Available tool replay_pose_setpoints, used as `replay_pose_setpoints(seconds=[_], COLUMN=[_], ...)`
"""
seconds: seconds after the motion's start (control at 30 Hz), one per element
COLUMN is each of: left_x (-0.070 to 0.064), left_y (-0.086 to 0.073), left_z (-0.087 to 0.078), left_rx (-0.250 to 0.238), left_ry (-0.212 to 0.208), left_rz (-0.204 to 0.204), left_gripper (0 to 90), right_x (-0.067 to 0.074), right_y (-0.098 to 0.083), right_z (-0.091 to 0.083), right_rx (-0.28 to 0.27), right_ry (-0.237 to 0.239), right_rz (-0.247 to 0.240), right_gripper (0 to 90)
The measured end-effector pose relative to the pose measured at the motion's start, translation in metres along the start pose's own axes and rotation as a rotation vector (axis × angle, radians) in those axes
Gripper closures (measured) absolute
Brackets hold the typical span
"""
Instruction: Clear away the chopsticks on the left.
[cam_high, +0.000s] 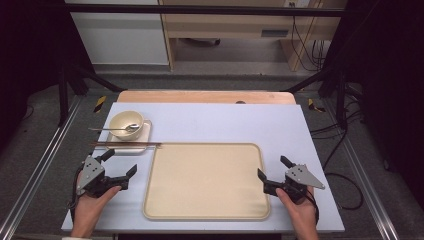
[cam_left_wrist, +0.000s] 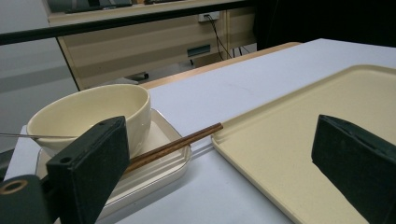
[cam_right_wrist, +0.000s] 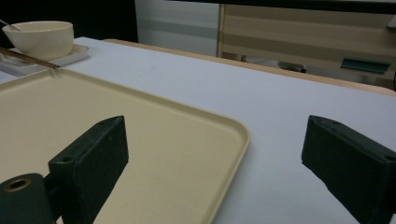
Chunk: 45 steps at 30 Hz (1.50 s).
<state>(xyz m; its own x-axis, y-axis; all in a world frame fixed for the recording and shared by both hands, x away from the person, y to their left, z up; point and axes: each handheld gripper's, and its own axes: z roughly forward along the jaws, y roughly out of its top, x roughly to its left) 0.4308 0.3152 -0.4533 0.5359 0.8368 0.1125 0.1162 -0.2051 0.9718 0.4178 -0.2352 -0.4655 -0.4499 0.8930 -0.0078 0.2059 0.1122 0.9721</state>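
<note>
A large beige tray (cam_high: 207, 181) lies empty at the middle of the white table. At the back left a cream bowl (cam_high: 126, 124) with a metal spoon (cam_high: 116, 129) in it stands on a small white plate (cam_high: 144, 139). Brown chopsticks (cam_high: 125, 145) rest across that plate's near edge. My left gripper (cam_high: 120, 161) is open to the left of the tray, nothing between its jaws. My right gripper (cam_high: 274, 167) is open over the tray's right rim, also with nothing in it. The left gripper view shows the bowl (cam_left_wrist: 93, 116), the chopsticks (cam_left_wrist: 175, 144) and the tray (cam_left_wrist: 299, 140) beyond the open jaws.
The table's wooden far edge (cam_high: 205, 96) and a black frame bar (cam_high: 200, 10) lie beyond. Cables (cam_high: 345, 185) trail on the floor at the right. A bare strip of white table (cam_high: 300, 130) runs right of the tray.
</note>
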Motion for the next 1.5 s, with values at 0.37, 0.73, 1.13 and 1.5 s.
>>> replay_pose_setpoints(seconds=[0.37, 0.73, 1.13, 1.5], left_x=[0.014, 0.05, 0.074, 0.09], left_y=[0.001, 0.017, 0.027, 0.038], left_z=[-0.001, -0.002, -0.002, 0.009], left_rx=[0.093, 0.356, 0.462, 0.562], left_ry=[-0.015, 0.022, 0.037, 0.005], left_rz=[0.064, 0.358, 0.535, 0.668], left_gripper=[6.4, 12.4, 23.0, 27.0], right_x=[-0.013, -0.013, -0.012, -0.013], right_y=[-0.003, -0.002, -0.002, -0.001], right_z=[-0.008, -0.012, -0.012, -0.014], right_rx=[0.003, 0.03, 0.026, 0.013], right_ry=[-0.057, -0.098, -0.102, -0.119], right_rz=[0.037, 0.006, 0.006, -0.005], right_gripper=[8.9, 11.5, 12.8, 14.9])
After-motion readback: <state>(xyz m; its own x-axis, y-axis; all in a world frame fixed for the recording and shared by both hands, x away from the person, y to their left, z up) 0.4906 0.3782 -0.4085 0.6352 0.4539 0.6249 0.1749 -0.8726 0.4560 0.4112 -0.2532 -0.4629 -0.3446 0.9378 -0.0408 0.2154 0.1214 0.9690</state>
